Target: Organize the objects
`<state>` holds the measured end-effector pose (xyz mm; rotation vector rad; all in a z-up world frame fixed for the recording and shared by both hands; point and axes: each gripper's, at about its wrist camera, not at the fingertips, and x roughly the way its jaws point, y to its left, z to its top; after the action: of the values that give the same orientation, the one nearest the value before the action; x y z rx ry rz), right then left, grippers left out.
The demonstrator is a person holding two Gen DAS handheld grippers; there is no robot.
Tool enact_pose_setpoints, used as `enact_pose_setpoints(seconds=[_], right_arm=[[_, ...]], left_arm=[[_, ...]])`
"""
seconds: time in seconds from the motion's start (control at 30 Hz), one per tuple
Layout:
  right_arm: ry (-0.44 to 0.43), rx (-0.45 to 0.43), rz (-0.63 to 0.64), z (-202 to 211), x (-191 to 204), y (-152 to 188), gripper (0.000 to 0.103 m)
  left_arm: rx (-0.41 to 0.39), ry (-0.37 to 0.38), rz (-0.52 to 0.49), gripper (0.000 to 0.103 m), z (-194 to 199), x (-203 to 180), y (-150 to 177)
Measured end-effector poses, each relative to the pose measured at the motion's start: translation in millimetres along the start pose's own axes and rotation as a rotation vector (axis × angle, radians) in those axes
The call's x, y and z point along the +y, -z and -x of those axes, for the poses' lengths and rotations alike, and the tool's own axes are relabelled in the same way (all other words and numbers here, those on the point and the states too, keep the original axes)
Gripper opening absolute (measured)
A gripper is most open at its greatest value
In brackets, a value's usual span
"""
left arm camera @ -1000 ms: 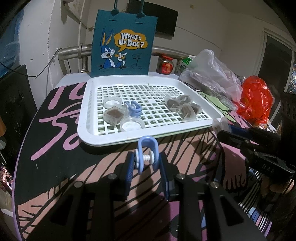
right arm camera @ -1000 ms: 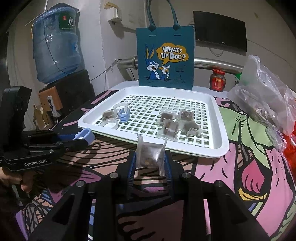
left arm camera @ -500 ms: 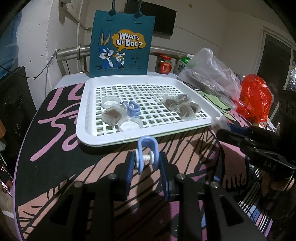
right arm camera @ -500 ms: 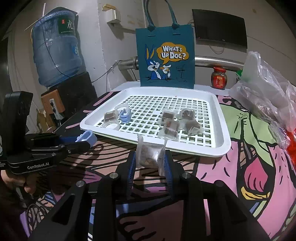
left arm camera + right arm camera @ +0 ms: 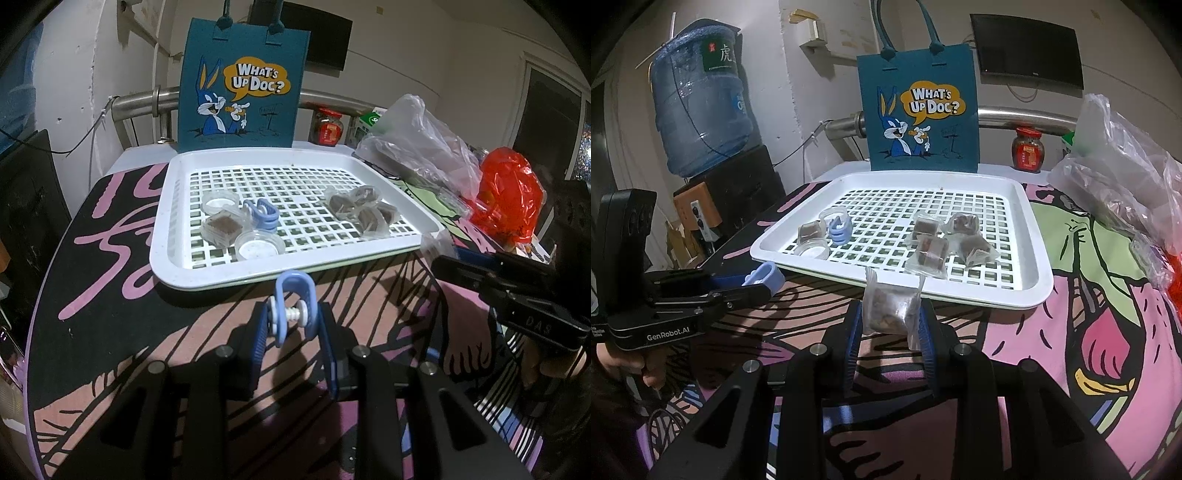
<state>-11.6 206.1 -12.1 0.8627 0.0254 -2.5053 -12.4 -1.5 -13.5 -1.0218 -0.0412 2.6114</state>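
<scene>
Left gripper (image 5: 293, 325) pinches a blue clip (image 5: 291, 302) and right gripper (image 5: 891, 325) pinches a clear packet (image 5: 891, 308), both just short of the white tray's (image 5: 1039, 258) near rim. Best to lift each over that rim, setting the clip by the clips (image 5: 263, 218) at the tray's left and the packet on the pile (image 5: 940, 240) at its right, releasing only once low

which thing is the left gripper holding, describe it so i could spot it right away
Start at the white slotted tray in front of the teal cartoon bag. Just short of the tray's near rim, above the patterned tablecloth, the left gripper pinches a light blue clip. Unlike the matching clips lying in the tray, this one stands upright between the fingers.
</scene>
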Motion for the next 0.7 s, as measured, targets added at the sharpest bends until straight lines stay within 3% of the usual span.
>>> enact_pose_setpoints(seconds=[0.7], right_arm=[[-0.035,0.015,-0.051,-0.2,-9.4,-1.6,0.028]], left_arm=[[0.01,0.029,0.04,0.026,1.8,8.3,-5.9]])
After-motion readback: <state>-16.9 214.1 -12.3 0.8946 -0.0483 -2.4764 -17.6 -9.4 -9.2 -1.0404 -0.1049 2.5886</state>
